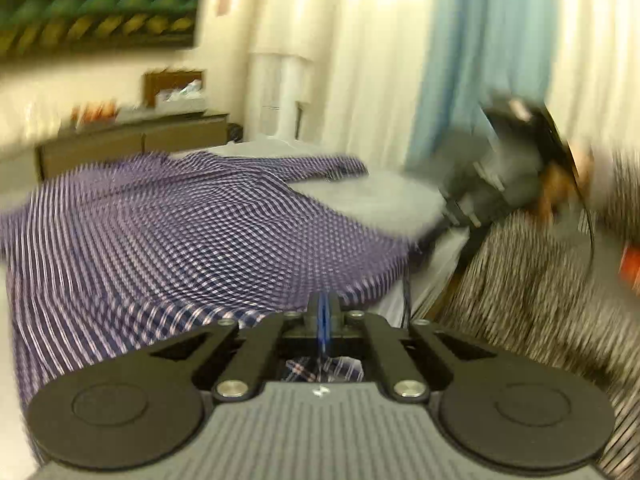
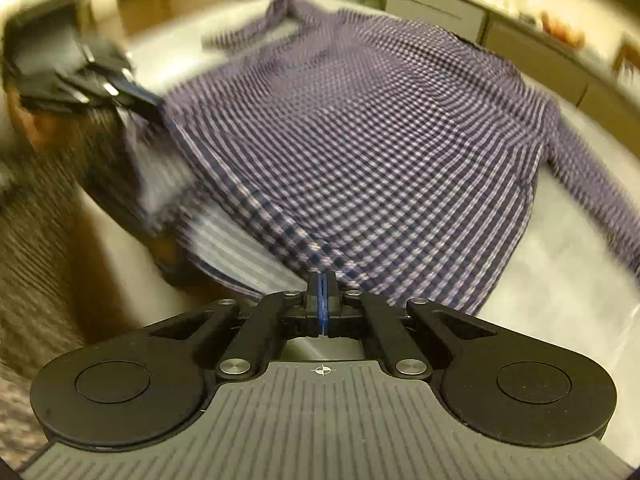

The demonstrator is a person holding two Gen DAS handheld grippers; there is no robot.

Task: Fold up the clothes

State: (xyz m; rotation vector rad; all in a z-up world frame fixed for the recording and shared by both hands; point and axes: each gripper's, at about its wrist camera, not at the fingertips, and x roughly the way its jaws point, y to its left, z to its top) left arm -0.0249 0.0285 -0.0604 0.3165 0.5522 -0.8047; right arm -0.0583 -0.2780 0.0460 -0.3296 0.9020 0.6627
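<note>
The shirt [image 2: 360, 128] is a purple, navy and white check, long-sleeved, spread across a pale grey surface [image 2: 560, 280]. In the right wrist view its body fills the middle of the frame, one sleeve trailing off toward 3 o'clock and the other, with the collar end, reaching up toward 11 o'clock. The near hem is lifted off the surface and hangs slack, showing a paler striped inner side toward 8 o'clock. Much of the cloth is blurred, so finer creases cannot be made out.

The right tongs [image 2: 322, 304] are clenched on the hem at 6 o'clock of that view, blue pads pressed together with fabric running into them. The left tongs [image 1: 322, 320] are likewise clenched on the shirt's edge at 6 o'clock of the left wrist view, and a scrap of check cloth shows below the pads. In the right view the left tongs [image 2: 132, 96] appear at 10 o'clock, gripping another part of the same hem.

In the left view the shirt [image 1: 168, 224] spreads from 9 o'clock to the centre, with the right tongs a dark blur at 3 o'clock. Beyond are a low brown cabinet [image 1: 132, 144] at 10 o'clock and a blue curtain [image 1: 480, 52] at 1 o'clock.
</note>
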